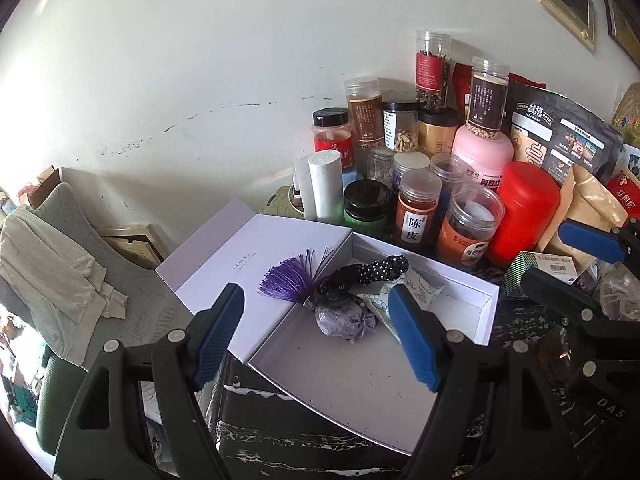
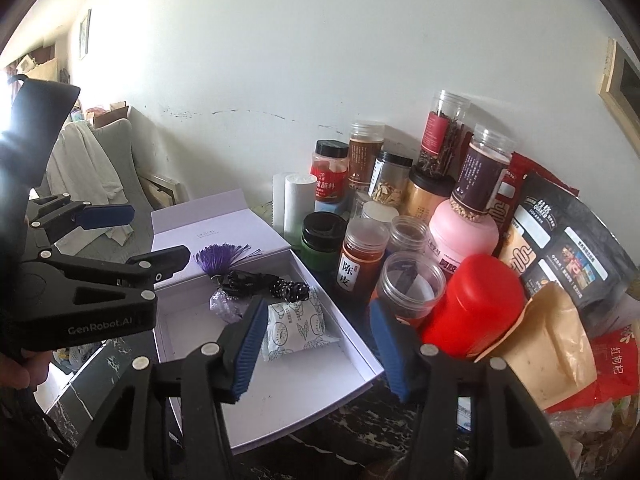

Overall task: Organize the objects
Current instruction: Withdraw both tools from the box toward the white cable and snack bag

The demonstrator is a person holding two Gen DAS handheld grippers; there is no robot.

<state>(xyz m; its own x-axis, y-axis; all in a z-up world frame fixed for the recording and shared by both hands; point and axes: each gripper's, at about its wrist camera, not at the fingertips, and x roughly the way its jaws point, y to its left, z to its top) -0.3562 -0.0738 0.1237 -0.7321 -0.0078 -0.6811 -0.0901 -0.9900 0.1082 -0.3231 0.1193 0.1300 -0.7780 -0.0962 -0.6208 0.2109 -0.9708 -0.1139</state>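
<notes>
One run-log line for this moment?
left gripper: open, empty | right gripper: open, empty | white box: lid open | inside: purple tassel sachet, patterned packet

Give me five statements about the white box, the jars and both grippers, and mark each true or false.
1. The white box is open, its lid folded back. True.
2. The purple tassel lies outside the box among the jars. False: it rests at the hinge edge, spreading onto the lid.
3. The left gripper holds the sachet. False: its jaws are open and empty.
4. The red canister stands right of the box beside the clear jars. True.
5. The right gripper is clamped on the patterned packet. False: its jaws are open above the box, and the packet lies inside.
</notes>
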